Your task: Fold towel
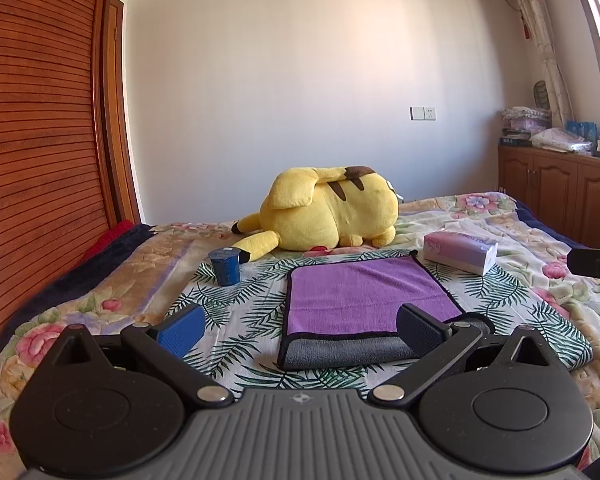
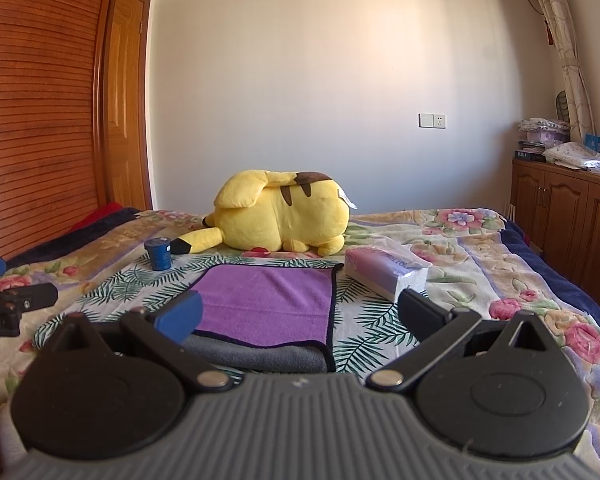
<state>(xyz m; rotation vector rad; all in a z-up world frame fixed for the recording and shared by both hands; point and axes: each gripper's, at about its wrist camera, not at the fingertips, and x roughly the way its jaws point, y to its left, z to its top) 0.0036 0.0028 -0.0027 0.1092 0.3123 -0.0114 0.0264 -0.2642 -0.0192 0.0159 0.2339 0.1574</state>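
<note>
A purple towel (image 1: pixel 360 296) with a black hem and grey underside lies folded on the leaf-print cloth on the bed; it also shows in the right wrist view (image 2: pixel 268 304). Its grey lower layer sticks out along the near edge. My left gripper (image 1: pixel 300 330) is open and empty, just in front of the towel's near edge. My right gripper (image 2: pixel 300 316) is open and empty, over the towel's near right corner. Each gripper's side shows at the edge of the other's view.
A yellow plush toy (image 1: pixel 332 212) lies behind the towel. A blue cup (image 1: pixel 225 266) stands at the far left of the towel. A tissue pack (image 1: pixel 460 252) lies at its far right. A wooden wardrobe (image 1: pixel 40 140) is on the left, and a cabinet (image 1: pixel 556 196) on the right.
</note>
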